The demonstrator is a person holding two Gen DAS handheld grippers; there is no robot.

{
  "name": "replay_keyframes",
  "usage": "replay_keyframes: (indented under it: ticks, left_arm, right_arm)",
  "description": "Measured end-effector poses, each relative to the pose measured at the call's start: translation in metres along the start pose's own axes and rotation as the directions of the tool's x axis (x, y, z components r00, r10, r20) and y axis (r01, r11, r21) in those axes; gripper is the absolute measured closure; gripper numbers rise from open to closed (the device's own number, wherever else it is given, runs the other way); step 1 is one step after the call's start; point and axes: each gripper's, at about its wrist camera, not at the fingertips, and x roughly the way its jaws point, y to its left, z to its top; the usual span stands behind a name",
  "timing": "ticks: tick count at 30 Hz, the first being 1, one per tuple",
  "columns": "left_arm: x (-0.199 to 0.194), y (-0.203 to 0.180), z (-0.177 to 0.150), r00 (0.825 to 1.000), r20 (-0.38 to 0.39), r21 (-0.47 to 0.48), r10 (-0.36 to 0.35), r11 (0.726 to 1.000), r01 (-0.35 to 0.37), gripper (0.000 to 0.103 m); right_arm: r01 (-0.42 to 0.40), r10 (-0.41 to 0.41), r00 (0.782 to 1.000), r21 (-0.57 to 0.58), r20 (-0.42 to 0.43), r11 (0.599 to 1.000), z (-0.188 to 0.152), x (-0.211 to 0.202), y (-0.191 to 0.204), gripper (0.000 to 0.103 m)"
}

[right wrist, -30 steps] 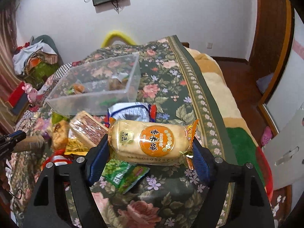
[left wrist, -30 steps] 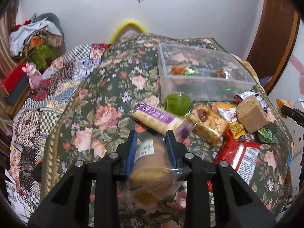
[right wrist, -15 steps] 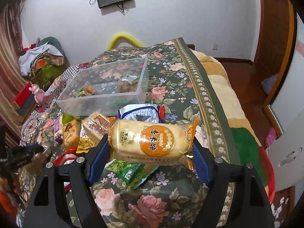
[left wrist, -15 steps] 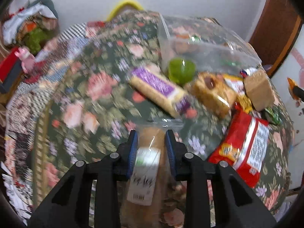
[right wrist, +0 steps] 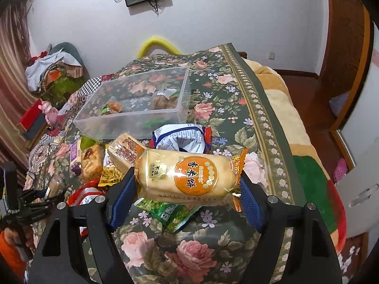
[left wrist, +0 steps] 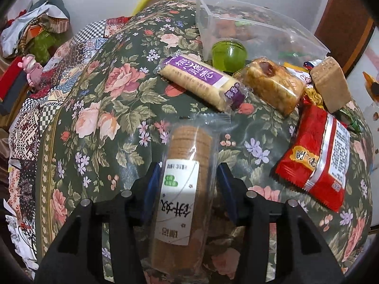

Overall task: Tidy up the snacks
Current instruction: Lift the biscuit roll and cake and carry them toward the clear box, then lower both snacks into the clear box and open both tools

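My left gripper [left wrist: 187, 184] is shut on a clear pack of brown round biscuits [left wrist: 187, 163] with a white label, held low over the floral cloth. My right gripper [right wrist: 187, 194] is shut on a pale rice-cracker pack with an orange round label [right wrist: 189, 174], held across the jaws above the snack pile. The clear plastic bin [left wrist: 260, 23], also in the right wrist view [right wrist: 132, 120], stands at the back of the table with a few snacks inside. The left gripper shows at the left edge of the right wrist view [right wrist: 35, 201].
Loose snacks lie before the bin: a purple-label cracker pack [left wrist: 201, 80], a green jelly cup [left wrist: 228, 53], a pastry bar [left wrist: 272, 85], a tan wafer block [left wrist: 330, 84], a red packet [left wrist: 317, 156], a blue-white bag [right wrist: 182, 139], a green packet [right wrist: 165, 213]. Table edge at right.
My left gripper has tipped down and come nearer the cloth with the biscuit pack, whose label now faces up. My right gripper has risen a little with its cracker pack.
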Motion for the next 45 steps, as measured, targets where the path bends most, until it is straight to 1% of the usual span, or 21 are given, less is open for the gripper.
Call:
replay_keyframes:
  ticks: [1,2,7,10,13,16,20,23,27,31,35,41,45]
  left_arm:
    - [0.0,-0.001,-0.001,1.0,0.005,0.003,0.011,1.0,-0.011,0.061]
    - [-0.002,-0.002,-0.002,0.999,0.014,0.009,0.029,1.0,-0.029,0.065]
    - [-0.01,0.001,0.004,1.0,0.03,-0.015,0.008,1.0,-0.008,0.067]
    - [-0.021,0.001,0.013,0.998,0.065,-0.017,0.0,1.0,0.001,0.067]
    - [-0.036,-0.002,0.029,0.992,0.123,-0.009,-0.007,1.0,0.008,0.068]
    - [-0.054,-0.006,0.048,0.982,0.185,-0.002,-0.025,1.0,0.026,0.069]
    - [-0.074,-0.016,0.078,0.963,0.263,0.012,-0.062,0.998,0.061,0.07]
    - [-0.083,-0.025,0.099,0.948,0.309,0.028,-0.072,0.997,0.067,0.07]
    - [-0.091,-0.035,0.126,0.931,0.352,0.041,-0.097,0.995,0.089,0.07]
    - [-0.089,-0.046,0.156,0.919,0.38,0.054,-0.109,0.994,0.095,0.07]
    - [-0.079,-0.05,0.184,0.914,0.388,0.05,-0.12,0.993,0.109,0.069]
    - [-0.056,-0.058,0.217,0.916,0.379,0.055,-0.13,0.992,0.117,0.07]
    - [-0.037,-0.064,0.238,0.919,0.37,0.052,-0.136,0.991,0.125,0.07]
  right_arm:
    - [-0.002,0.002,1.0,0.001,0.001,1.0,0.0,-0.001,0.001,0.026]
    - [-0.003,0.003,1.0,-0.001,0.003,1.0,-0.001,-0.001,0.003,0.026]
    - [-0.003,0.003,1.0,-0.019,0.014,1.0,0.003,-0.002,0.009,0.026]
    - [-0.009,0.01,1.0,-0.022,0.03,1.0,0.009,-0.004,0.01,0.026]
    - [-0.012,0.013,0.999,-0.028,0.044,1.0,0.016,-0.004,0.014,0.026]
    - [-0.014,0.016,0.998,-0.041,0.06,0.999,0.025,-0.003,0.018,0.026]
    - [-0.018,0.023,0.996,-0.065,0.086,0.998,0.039,-0.001,0.026,0.026]
    - [-0.018,0.027,0.994,-0.087,0.104,0.996,0.052,0.004,0.034,0.026]
    - [-0.018,0.032,0.992,-0.117,0.12,0.993,0.069,0.011,0.042,0.026]
    - [-0.019,0.038,0.991,-0.142,0.128,0.99,0.087,0.024,0.05,0.026]
    - [-0.02,0.039,0.991,-0.157,0.124,0.987,0.104,0.039,0.056,0.026]
    - [-0.007,0.025,0.995,-0.185,0.098,0.983,0.123,0.069,0.064,0.026]
    - [0.0,0.012,0.999,-0.212,0.052,0.977,0.133,0.095,0.067,0.026]
